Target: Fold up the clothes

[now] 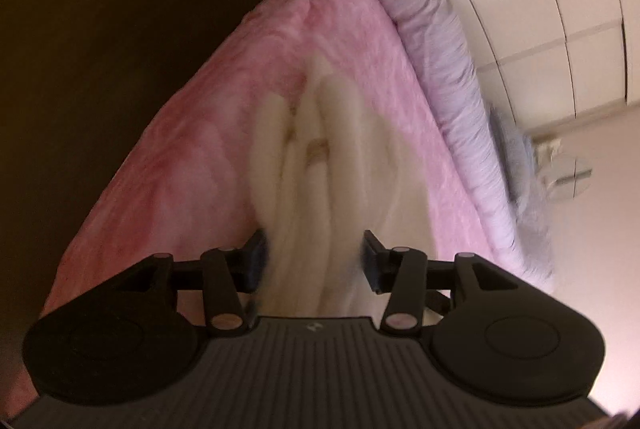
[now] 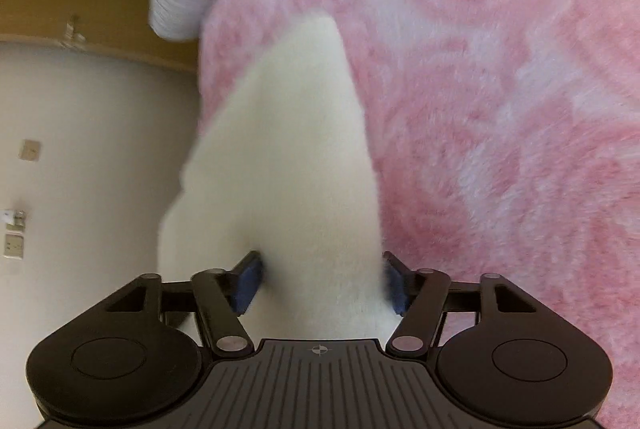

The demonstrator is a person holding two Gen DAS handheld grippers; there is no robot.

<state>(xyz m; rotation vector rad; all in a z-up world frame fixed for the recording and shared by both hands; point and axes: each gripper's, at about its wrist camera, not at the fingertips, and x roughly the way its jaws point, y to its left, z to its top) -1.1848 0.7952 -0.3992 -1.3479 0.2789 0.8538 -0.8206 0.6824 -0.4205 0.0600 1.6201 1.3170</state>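
Cream garment (image 1: 312, 189), one piece, is pinched by both grippers: left gripper (image 1: 316, 261) fingers clamp bunched folds, right gripper (image 2: 320, 281) fingers clamp a flat edge. It runs toward 12 o'clock over one pink blanket (image 2: 500, 109). One grey roll (image 1: 440, 61) lies beyond. We judge folding mid-way, unfinished.

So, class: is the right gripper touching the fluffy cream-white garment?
Touching. The right wrist view shows the right gripper with the fluffy cream-white garment bunched between its blue pads, the fabric pressing against both.
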